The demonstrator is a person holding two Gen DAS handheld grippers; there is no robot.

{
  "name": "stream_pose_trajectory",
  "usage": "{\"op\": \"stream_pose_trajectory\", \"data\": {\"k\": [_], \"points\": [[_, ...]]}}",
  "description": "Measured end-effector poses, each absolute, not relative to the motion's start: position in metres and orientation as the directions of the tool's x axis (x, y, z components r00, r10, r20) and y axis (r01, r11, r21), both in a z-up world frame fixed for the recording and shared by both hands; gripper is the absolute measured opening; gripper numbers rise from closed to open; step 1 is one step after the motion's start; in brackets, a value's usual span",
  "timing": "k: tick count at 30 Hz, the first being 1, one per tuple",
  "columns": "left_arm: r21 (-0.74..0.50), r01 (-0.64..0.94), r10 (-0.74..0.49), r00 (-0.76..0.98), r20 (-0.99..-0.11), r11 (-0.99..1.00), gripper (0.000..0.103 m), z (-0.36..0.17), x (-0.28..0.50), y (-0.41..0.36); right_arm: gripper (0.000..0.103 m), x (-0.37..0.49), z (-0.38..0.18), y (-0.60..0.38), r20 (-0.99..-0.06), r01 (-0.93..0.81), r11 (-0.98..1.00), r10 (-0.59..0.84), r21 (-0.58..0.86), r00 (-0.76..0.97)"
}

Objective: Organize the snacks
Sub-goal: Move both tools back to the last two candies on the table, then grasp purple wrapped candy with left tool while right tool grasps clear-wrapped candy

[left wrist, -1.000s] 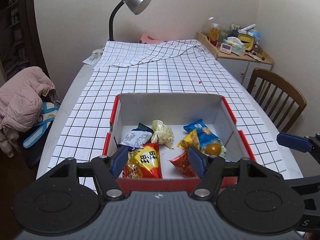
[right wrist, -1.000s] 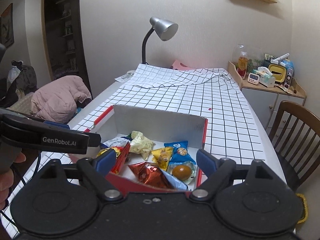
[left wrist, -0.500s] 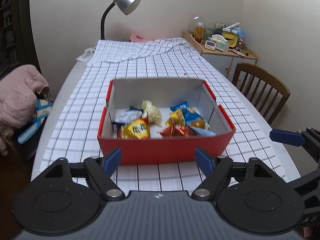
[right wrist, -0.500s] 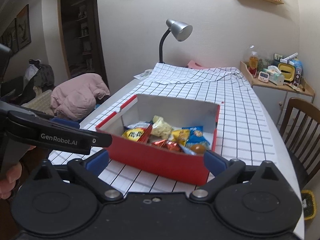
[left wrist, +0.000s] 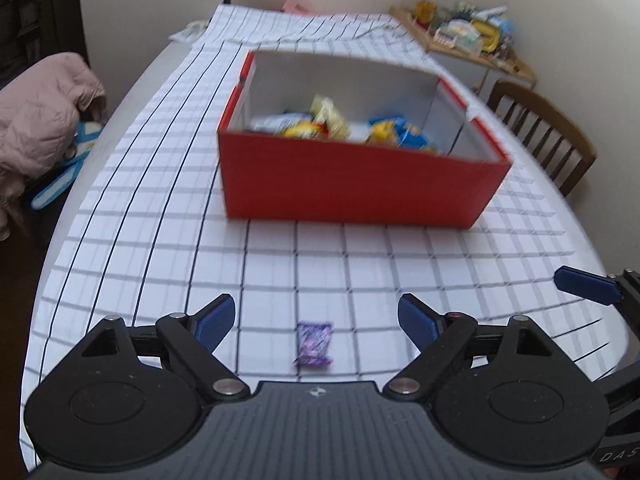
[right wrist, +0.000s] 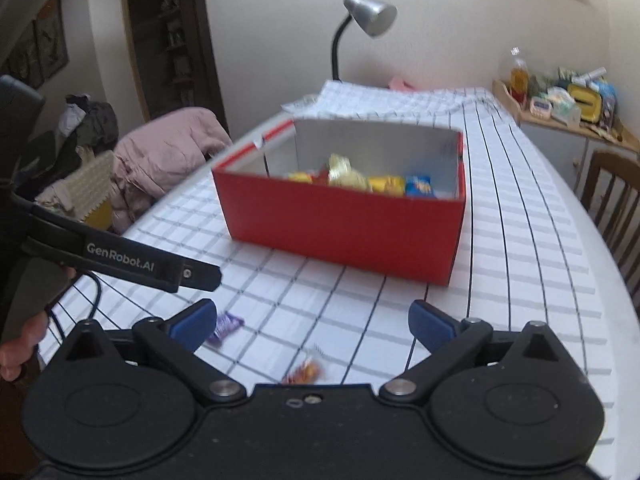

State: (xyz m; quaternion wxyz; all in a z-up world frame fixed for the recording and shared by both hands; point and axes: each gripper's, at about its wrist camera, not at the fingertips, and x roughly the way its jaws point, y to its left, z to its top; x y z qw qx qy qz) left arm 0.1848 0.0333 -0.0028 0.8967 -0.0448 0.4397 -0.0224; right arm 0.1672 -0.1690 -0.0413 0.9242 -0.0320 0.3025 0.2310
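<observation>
1. The long table under its white cloth with a black grid (left wrist: 168,208) fills both views in front of you.
2. The red cardboard box with white inner walls (left wrist: 360,188) sits on the cloth, well ahead of both grippers, open at the top.
3. Inside it lies a pile of wrapped snacks in yellow, blue and white packets (left wrist: 340,128); blur hides their printing.
4. Your left gripper (left wrist: 316,316) hangs low over the cloth with its blue-tipped jaws spread wide and nothing between them.
5. Your right gripper (right wrist: 314,322) is likewise released and empty, jaws spread wide, short of the box.
6. A small purple foil snack packet (left wrist: 315,344) lies flat on the cloth between the left gripper's tips, touching neither.
7. A small orange wrapped sweet (right wrist: 306,370) lies on the cloth just ahead of the right gripper's body, near its middle.
</observation>
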Motion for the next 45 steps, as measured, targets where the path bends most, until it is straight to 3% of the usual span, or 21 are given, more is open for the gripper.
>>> {"op": "stream_pose_trajectory", "data": {"k": [9, 17, 19, 21, 25, 32, 35, 37, 45], "points": [[-0.056, -0.048, -0.020, 0.557, -0.830, 0.997, 0.089, -0.042, 0.189, 0.030, 0.095, 0.174, -0.074, -0.156, -0.637, -0.395, 0.915, 0.350, 0.077, 0.687], [-0.007, -0.067, 0.031, 0.553, -0.832, 0.998, 0.088, -0.062, 0.197, 0.023, 0.071, 0.181, -0.092, -0.143, -0.679, -0.402, 0.913, 0.339, 0.070, 0.652], [-0.003, -0.066, 0.034, 0.555, -0.831, 0.998, 0.081, -0.065, 0.198, 0.022, 0.066, 0.181, -0.095, -0.140, -0.682, -0.406, 0.912, 0.336, 0.062, 0.650], [-0.003, -0.061, 0.030, 0.544, -0.839, 0.998, 0.068, -0.068, 0.199, 0.020, 0.059, 0.181, -0.096, -0.137, -0.686, -0.412, 0.910, 0.332, 0.051, 0.648], [0.003, -0.051, 0.030, 0.549, -0.836, 0.999, 0.062, -0.069, 0.198, 0.018, 0.047, 0.180, -0.099, -0.132, -0.691, -0.425, 0.904, 0.330, 0.036, 0.643], [0.007, -0.025, 0.020, 0.561, -0.828, 1.000, 0.036, -0.067, 0.194, 0.013, 0.017, 0.180, -0.106, -0.131, -0.703, -0.435, 0.900, 0.324, 0.023, 0.633], [0.002, -0.020, 0.013, 0.563, -0.826, 1.000, 0.032, -0.066, 0.194, 0.012, 0.017, 0.180, -0.108, -0.135, -0.698, -0.437, 0.899, 0.334, 0.033, 0.633], [-0.008, -0.017, 0.003, 0.566, -0.824, 1.000, 0.023, -0.066, 0.193, 0.012, 0.017, 0.180, -0.108, -0.137, -0.694, -0.436, 0.899, 0.336, 0.035, 0.637], [-0.057, -0.044, -0.023, 0.558, -0.829, 0.997, 0.022, -0.062, 0.190, 0.019, 0.017, 0.175, -0.095, -0.150, -0.658, -0.424, 0.904, 0.356, 0.062, 0.663]]}}
